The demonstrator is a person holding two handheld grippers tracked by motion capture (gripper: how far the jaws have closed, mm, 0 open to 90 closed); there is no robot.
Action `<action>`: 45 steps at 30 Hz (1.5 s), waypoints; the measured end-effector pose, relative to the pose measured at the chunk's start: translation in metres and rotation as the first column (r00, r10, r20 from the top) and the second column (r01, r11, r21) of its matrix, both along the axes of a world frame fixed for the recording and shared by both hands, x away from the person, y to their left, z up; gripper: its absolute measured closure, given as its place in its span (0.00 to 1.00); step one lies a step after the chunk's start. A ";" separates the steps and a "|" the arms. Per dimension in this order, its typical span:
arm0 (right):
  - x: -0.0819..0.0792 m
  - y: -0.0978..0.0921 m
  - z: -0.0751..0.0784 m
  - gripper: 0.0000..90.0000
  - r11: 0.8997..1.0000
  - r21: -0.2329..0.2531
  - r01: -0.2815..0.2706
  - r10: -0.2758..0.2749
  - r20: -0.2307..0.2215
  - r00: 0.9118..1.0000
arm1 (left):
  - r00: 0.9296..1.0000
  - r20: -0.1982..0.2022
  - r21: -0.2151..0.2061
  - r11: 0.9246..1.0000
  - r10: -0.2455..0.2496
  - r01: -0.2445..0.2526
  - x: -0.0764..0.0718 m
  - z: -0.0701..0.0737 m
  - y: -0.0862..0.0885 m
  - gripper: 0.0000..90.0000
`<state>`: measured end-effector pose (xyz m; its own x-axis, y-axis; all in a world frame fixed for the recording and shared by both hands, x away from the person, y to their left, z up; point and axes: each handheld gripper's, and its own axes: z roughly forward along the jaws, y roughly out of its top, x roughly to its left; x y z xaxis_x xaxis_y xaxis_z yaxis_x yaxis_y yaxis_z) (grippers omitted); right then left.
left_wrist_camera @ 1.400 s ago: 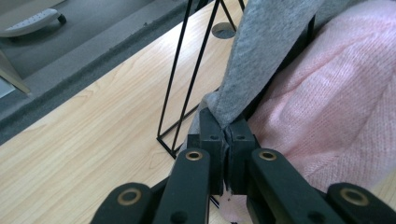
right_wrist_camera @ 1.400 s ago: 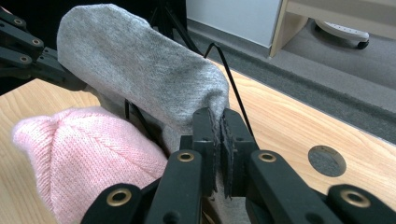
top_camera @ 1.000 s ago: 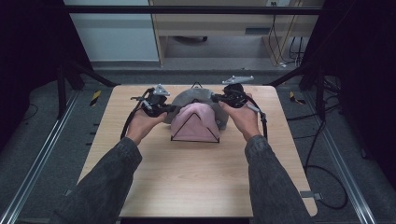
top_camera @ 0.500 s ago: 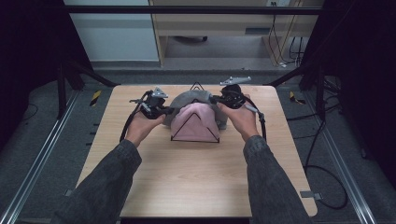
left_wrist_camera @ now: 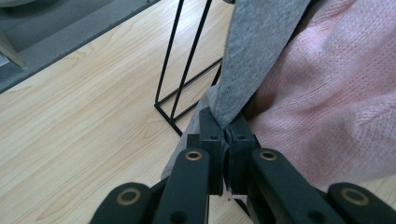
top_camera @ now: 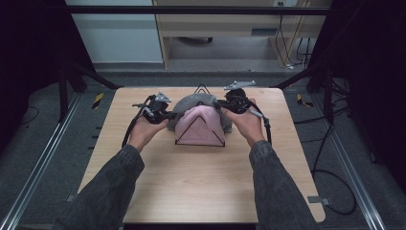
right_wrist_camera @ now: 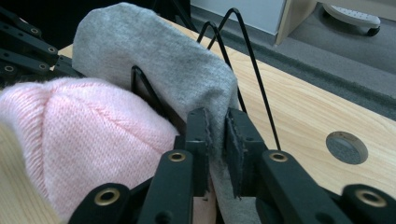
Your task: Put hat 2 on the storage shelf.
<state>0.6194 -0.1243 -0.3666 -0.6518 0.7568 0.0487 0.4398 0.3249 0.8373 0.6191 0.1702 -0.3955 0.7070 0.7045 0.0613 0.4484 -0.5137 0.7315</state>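
Note:
A grey knit hat (top_camera: 191,101) and a pink knit hat (top_camera: 198,125) are draped over a black wire rack (top_camera: 202,87) in the middle of the wooden table (top_camera: 201,182). The pink one is nearer the person. My left gripper (top_camera: 168,115) is at the grey hat's left edge. In the left gripper view its jaws (left_wrist_camera: 227,133) pinch the grey fabric (left_wrist_camera: 261,51) beside the pink knit (left_wrist_camera: 336,107). My right gripper (top_camera: 218,103) is at the grey hat's right side. Its jaws (right_wrist_camera: 217,123) are closed on a fold of the grey hat (right_wrist_camera: 154,51), next to the pink hat (right_wrist_camera: 79,126).
The rack's thin wire triangles (left_wrist_camera: 175,60) stand up from the table behind the hats (right_wrist_camera: 252,60). A round grey plug (right_wrist_camera: 346,147) sits in the tabletop to the right. Dark frame posts and cables flank the table, with a cabinet (top_camera: 215,28) beyond it.

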 end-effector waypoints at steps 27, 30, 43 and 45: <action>-0.010 -0.006 0.005 0.62 1.000 -0.005 0.028 -0.028 0.019 0.999 | 1.000 0.012 0.016 1.000 0.003 -0.004 -0.006 -0.002 0.004 0.90; -0.014 -0.007 0.006 0.60 0.999 -0.005 0.032 -0.032 0.025 0.999 | 1.000 0.028 0.008 1.000 0.011 -0.011 -0.009 0.003 0.005 0.87; -0.024 -0.009 0.010 0.48 0.999 -0.007 0.052 -0.052 0.033 0.998 | 0.993 0.089 -0.058 0.996 0.078 -0.073 -0.021 0.023 0.014 0.64; -0.025 -0.008 0.011 0.44 0.998 -0.002 0.058 -0.058 0.034 0.998 | 0.992 0.092 -0.063 0.995 0.086 -0.080 -0.022 0.027 0.013 0.57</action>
